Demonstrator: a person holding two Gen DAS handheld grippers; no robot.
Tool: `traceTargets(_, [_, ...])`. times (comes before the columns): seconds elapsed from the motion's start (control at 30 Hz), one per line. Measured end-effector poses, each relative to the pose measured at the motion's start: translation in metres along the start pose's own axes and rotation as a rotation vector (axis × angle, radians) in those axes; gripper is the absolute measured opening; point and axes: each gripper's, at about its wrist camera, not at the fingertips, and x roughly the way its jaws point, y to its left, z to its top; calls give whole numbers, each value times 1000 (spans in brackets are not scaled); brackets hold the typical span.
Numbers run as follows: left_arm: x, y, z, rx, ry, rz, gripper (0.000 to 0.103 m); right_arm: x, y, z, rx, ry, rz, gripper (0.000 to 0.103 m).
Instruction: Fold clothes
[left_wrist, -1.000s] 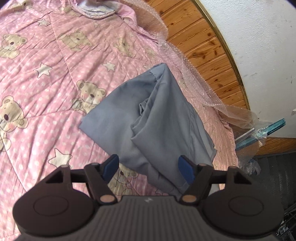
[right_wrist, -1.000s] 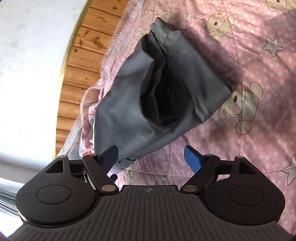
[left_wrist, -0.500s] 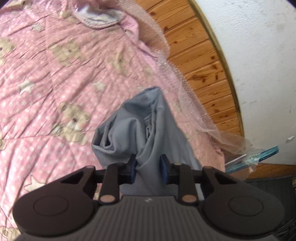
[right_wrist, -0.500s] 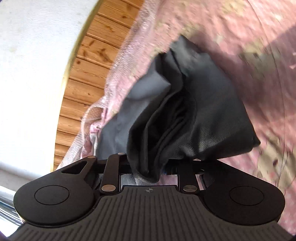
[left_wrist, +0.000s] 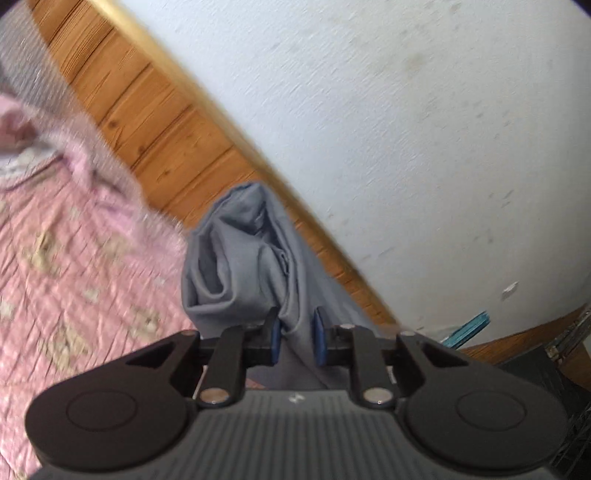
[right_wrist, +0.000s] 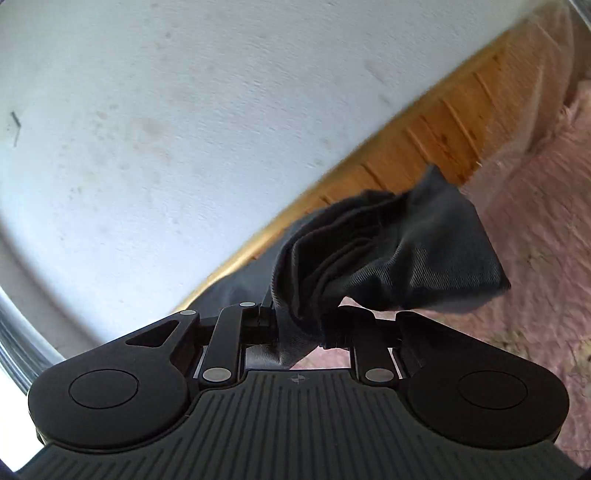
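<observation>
A grey garment (left_wrist: 236, 258) hangs bunched in the air above the pink bear-print quilt (left_wrist: 74, 258). In the left wrist view my left gripper (left_wrist: 297, 332) has a fold of it between its blue pads (left_wrist: 275, 334), which touch the cloth while the jaws are opening slightly. In the right wrist view the same garment (right_wrist: 406, 258) looks dark and droops to the right. My right gripper (right_wrist: 299, 325) is shut on a thick gathered fold of it, which hides the pads. Both views are motion-blurred.
A wooden panel (left_wrist: 147, 129) with a gold trim runs along the bed's edge under a white wall (left_wrist: 406, 129). Sheer netting (left_wrist: 55, 110) lies over the quilt's edge. A teal object (left_wrist: 467, 328) sits at the right. The quilt (right_wrist: 546, 258) fills the right wrist view's right side.
Both grippers were open over the garment lying on the quilt. They closed on its edge and lifted it clear of the bed; both views now tilt up toward the wall.
</observation>
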Motion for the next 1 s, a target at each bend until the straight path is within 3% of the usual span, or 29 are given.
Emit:
traceTargets(0.03, [16,18,-16,-15,36,82,26,6,-26,-10,31,27,-44,24])
traceTargets(0.07, [32,36,-32,-30,71,164,26,12,-52,-21,62,55,-88,34])
traceTargets(0.13, [43,52,-54,4,129,265,24,23,-106,-46,107,168,-285,38])
traceTargets(0.17, [39,51,-61,40,131,278,24,20,-122,-53,119,200,-380,38])
traceTargets(0.2, [34,41,-63,82,117,255,25,7,-129,-57,129,181,-407,38])
traceTargets(0.3, [40,9,-72,211,95,182,32,-28,-100,-42,-15,58,-372,38])
traceTargets(0.4, [78,-20,-79,323,120,132,40,-9,-69,-19,-199,67,-258,41])
traceTargets(0.47, [109,-13,-82,344,153,187,42,27,-59,-14,-315,146,-228,45])
traceTargets(0.57, [140,16,-94,341,211,296,41,92,-81,-21,-424,351,-353,44])
traceTargets(0.63, [138,16,-99,376,208,313,42,110,-111,-30,-414,446,-419,58])
traceTargets(0.7, [135,7,-102,402,214,347,51,103,-119,-27,-380,443,-381,58])
traceTargets(0.73, [131,0,-105,418,216,387,68,97,-116,-23,-385,445,-385,58])
traceTargets(0.8, [124,-15,-110,453,219,478,81,77,-102,-20,-412,422,-382,64])
traceTargets(0.87, [118,-31,-117,489,232,518,82,57,-88,-21,-449,425,-388,73])
traceTargets(1.0, [99,-65,-133,560,238,554,93,26,-59,-36,-525,449,-415,75])
